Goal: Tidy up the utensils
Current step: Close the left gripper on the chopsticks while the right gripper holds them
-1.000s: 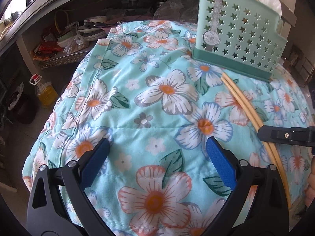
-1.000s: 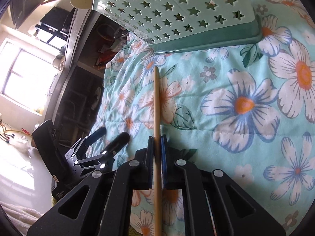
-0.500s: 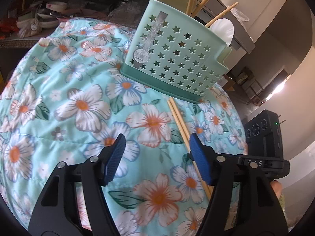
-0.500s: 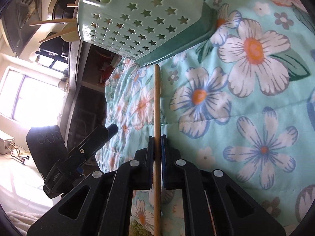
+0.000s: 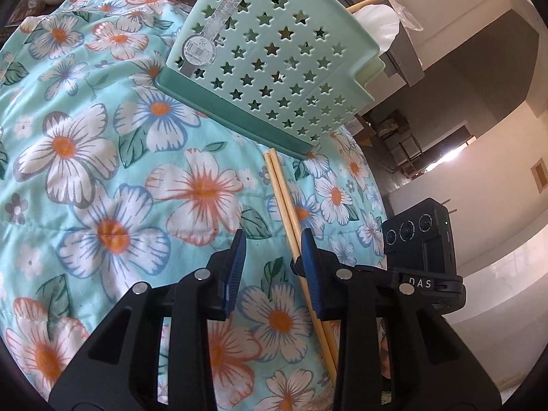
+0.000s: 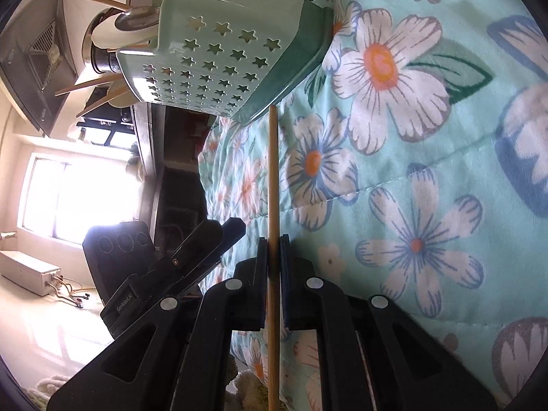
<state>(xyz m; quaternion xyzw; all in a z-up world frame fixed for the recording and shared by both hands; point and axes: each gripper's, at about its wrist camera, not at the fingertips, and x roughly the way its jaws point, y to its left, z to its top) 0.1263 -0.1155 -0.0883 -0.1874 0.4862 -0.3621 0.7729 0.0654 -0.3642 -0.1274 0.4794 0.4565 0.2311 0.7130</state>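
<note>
Two slim wooden chopsticks (image 5: 287,202), star-punched plastic basket (image 5: 274,58)

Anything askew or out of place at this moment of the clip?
Mostly tidy. The pale wooden chopsticks are outside the mint-green star-perforated utensil basket, clamped in the right gripper above the floral quilt. The left gripper, just closing, grips nothing.

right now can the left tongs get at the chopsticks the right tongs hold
Probably yes: the chopsticks lie against the left tongs' right pad, nothing in between. The jaws have just been closing, with the right tongs gripping.
</note>
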